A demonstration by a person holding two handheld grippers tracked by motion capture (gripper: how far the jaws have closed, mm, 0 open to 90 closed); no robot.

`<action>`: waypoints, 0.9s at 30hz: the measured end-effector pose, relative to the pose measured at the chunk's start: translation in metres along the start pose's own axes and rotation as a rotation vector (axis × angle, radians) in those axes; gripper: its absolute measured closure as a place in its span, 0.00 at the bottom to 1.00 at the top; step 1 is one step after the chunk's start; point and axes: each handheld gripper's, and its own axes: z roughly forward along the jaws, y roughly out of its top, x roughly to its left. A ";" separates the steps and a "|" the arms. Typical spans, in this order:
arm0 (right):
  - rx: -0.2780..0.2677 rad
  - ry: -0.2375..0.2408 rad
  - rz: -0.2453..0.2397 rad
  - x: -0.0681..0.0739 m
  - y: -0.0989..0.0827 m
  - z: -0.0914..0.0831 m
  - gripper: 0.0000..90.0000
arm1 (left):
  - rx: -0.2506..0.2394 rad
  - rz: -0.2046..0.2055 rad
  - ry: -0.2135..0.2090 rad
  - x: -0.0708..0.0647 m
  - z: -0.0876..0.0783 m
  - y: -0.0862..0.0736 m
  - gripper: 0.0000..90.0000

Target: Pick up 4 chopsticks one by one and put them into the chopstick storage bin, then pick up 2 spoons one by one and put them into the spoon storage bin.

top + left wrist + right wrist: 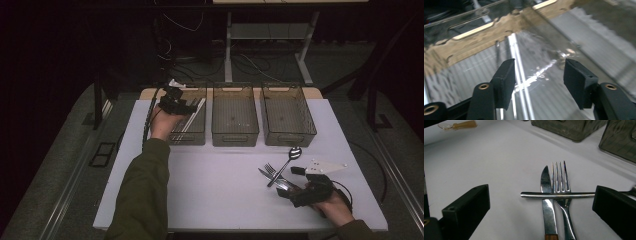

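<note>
A: High view, quick one. Left gripper [176, 103] sits over the left bin [194, 134], fingers spread, nothing pinched. Silvery cutlery pieces [189, 120] lie inside that bin, can't tell what kind.

B: Left gripper view agrees: fingers [504, 81] apart, long shiny pieces [517, 72] on the bin floor under them. Looks like a drop-off, I'd say.

A: Middle bin [235, 117] and right bin [287, 117] look bare, though it's dim.

B: Right gripper [292, 187]?

A: On the table [215, 190] near the front right, fingers spread wide, holding nothing. Right gripper view: knife [548, 205] and fork [562, 195] side by side, spoon handle [556, 194] lying across both.

B: So the spoon [289, 157], knife and fork aren't sorted yet?

A: Right. My guess: about one bin's worth done, three pieces left on the table.
</note>
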 end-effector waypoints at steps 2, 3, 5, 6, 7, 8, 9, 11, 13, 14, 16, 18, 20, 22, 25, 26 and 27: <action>-0.001 -0.001 -0.006 0.001 0.000 0.000 0.02 | -0.009 0.038 -0.028 -0.006 -0.006 0.000 0.41; -0.002 -0.002 -0.006 0.001 0.000 0.000 0.02 | -0.025 0.044 -0.036 -0.011 -0.009 -0.001 0.41; -0.004 -0.002 -0.006 0.001 0.000 0.000 0.02 | -0.048 0.053 -0.059 -0.018 -0.015 -0.003 0.39; -0.004 -0.002 -0.006 0.001 0.000 0.000 0.02 | -0.050 0.061 -0.072 -0.021 -0.018 -0.003 0.38; -0.003 -0.002 -0.007 0.001 0.000 0.000 0.02 | -0.055 0.063 -0.084 -0.024 -0.021 -0.004 0.37; -0.003 -0.002 -0.008 0.001 0.000 0.000 0.02 | -0.066 0.062 -0.098 -0.027 -0.024 -0.005 0.36; -0.003 -0.001 -0.007 0.001 0.001 0.000 0.02 | -0.079 0.069 -0.105 -0.030 -0.027 -0.007 0.36; -0.002 -0.002 -0.010 0.001 0.001 0.000 0.02 | -0.093 0.072 -0.124 -0.036 -0.032 -0.009 0.36; -0.002 -0.002 -0.009 0.002 0.001 0.000 0.02 | -0.096 0.081 -0.135 -0.042 -0.036 -0.012 0.34; -0.001 -0.002 -0.010 0.001 0.001 0.000 0.02 | -0.091 0.087 -0.141 -0.044 -0.039 -0.014 0.33; -0.001 -0.002 -0.012 0.001 0.001 0.000 0.02 | -0.089 0.099 -0.153 -0.048 -0.042 -0.018 0.30; -0.002 -0.002 -0.009 0.001 0.001 -0.001 0.02 | -0.094 0.110 -0.160 -0.053 -0.045 -0.024 0.29; -0.002 -0.003 -0.010 0.001 0.001 0.000 0.02 | -0.099 0.114 -0.172 -0.058 -0.047 -0.030 0.28; -0.001 -0.003 -0.012 0.001 0.001 0.000 0.02 | -0.101 0.125 -0.178 -0.062 -0.049 -0.036 0.27; -0.001 -0.003 -0.009 0.001 0.001 0.000 0.02 | -0.108 0.133 -0.182 -0.068 -0.054 -0.047 0.26; 0.000 -0.005 -0.009 0.001 0.001 0.000 0.02 | -0.104 0.137 -0.181 -0.070 -0.056 -0.050 0.25; -0.002 -0.005 -0.010 0.002 0.001 0.000 0.02 | -0.109 0.140 -0.180 -0.072 -0.058 -0.054 0.24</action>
